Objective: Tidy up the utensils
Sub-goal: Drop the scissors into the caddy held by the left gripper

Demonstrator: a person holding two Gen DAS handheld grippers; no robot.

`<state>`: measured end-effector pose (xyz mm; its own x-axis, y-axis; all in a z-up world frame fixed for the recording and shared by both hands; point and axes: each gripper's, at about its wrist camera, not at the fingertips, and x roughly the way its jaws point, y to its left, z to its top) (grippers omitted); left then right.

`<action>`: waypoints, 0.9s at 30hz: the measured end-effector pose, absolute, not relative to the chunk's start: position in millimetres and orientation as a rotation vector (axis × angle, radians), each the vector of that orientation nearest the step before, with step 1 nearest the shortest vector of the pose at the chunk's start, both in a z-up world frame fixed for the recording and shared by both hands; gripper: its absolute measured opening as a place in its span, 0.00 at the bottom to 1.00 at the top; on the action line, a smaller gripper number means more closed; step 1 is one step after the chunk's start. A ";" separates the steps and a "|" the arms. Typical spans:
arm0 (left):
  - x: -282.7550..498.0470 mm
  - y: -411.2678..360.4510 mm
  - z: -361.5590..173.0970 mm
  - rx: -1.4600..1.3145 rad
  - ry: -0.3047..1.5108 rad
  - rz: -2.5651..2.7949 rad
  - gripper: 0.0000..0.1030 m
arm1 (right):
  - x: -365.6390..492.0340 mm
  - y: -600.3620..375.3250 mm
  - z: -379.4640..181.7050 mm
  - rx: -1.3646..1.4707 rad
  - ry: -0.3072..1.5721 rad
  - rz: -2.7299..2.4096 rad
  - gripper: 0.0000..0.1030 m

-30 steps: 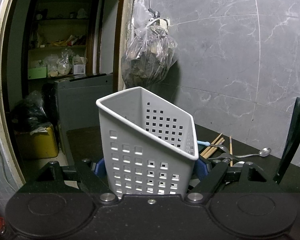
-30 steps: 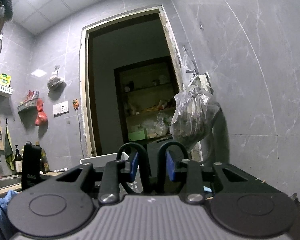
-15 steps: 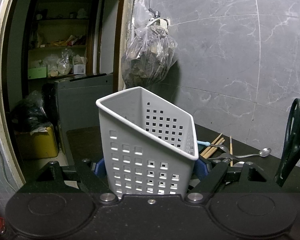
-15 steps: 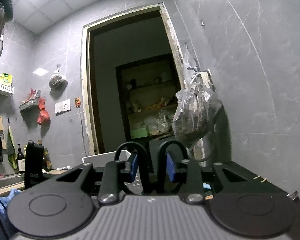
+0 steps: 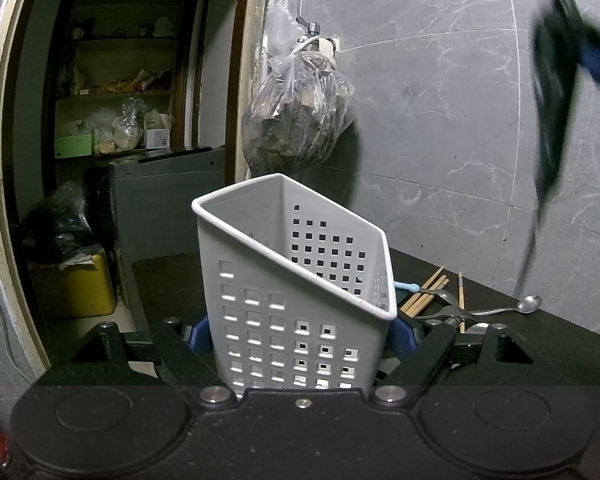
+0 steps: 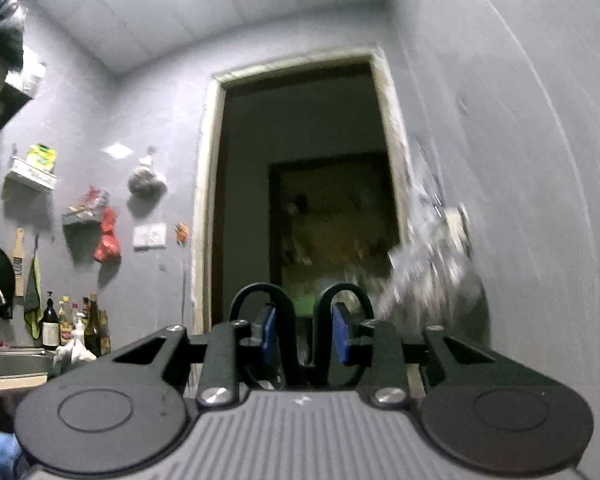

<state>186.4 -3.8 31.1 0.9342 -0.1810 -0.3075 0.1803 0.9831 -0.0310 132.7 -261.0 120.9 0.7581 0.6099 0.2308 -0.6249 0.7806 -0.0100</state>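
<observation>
A: Utensil caddy [image 5: 296, 292], white and perforated, stands on the dark counter [image 5: 168, 276] at the centre of the left wrist view, tilted, its open mouth facing up toward 1 o'clock. The left gripper [image 5: 300, 336] is clamped on its lower walls, blue pads [image 5: 198, 334] against both sides.

B: And the loose items?

A: At 4 o'clock from the caddy, on the counter: chopsticks [image 5: 426, 290], a fork [image 5: 444, 312], a spoon [image 5: 512, 307]. Well apart from them, at 2 o'clock near the frame edge, scissors [image 5: 548, 128] hang blurred, blades down.

B: Held by what?

A: The right gripper [image 6: 303, 334], jaws closed on the two black handle loops [image 6: 260, 300].

B: Procedure?

A: My judgement: keep the caddy steady at its present tilt. Bring the scissors above the mouth, tips first, aligned with the opening. Lower until the blades are inside the walls; only then part the jaws. Releasing high risks a bounce or a tipped caddy.
</observation>
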 end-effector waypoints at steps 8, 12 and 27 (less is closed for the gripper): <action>187.3 -5.1 32.1 0.002 0.314 -0.188 0.81 | 179.2 -208.3 155.2 0.064 -0.322 0.787 0.32; 187.4 -5.2 32.2 0.000 0.314 -0.189 0.81 | 203.9 -186.6 138.7 0.086 -0.270 0.827 0.32; 196.7 -8.5 32.5 -0.019 0.312 -0.202 0.80 | 229.2 -168.7 64.2 0.012 0.035 0.841 0.31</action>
<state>196.7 -8.5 32.5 0.9318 -0.1998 -0.3029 0.1940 0.9798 -0.0494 229.2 -168.7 64.2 0.6664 0.7451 -0.0262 -0.7447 0.6669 0.0245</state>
